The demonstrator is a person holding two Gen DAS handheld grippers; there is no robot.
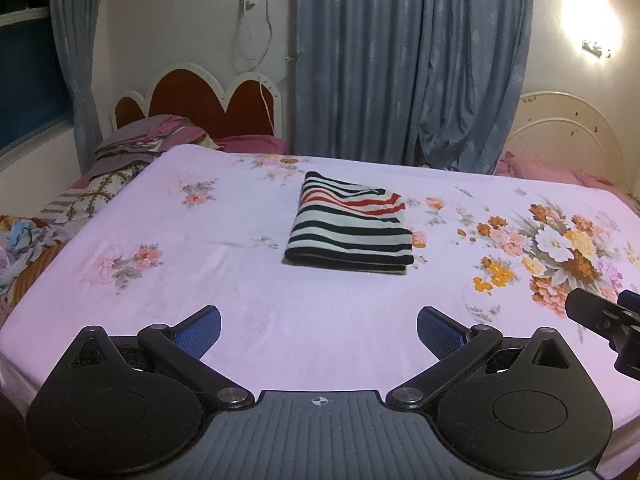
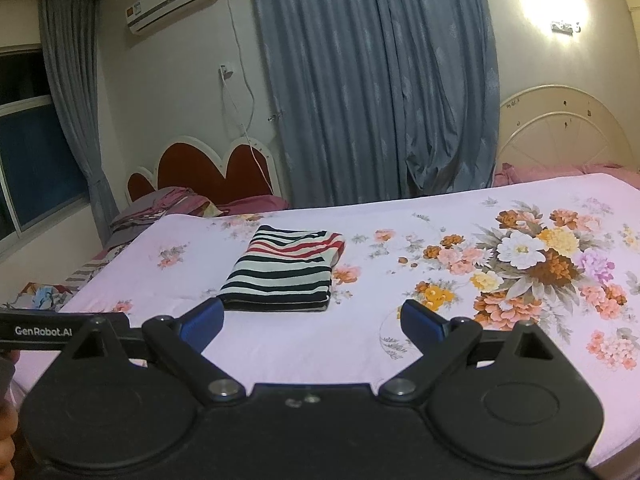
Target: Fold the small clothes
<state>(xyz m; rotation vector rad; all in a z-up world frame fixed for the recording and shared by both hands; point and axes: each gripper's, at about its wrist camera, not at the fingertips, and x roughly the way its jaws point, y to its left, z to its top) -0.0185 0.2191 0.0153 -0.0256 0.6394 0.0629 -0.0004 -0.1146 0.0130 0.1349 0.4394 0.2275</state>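
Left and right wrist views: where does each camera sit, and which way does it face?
Left wrist: on the left gripper, facing across the bed toward the striped garment and curtains; its open fingers and part of the right gripper show.
Right wrist: on the right gripper, further right, facing the same way; its open fingers and part of the left gripper show.
Shared: garment, bed, curtains, red headboard.

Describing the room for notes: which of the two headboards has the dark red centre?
The scalloped headboard at left; the rounded headboard at right is all cream.
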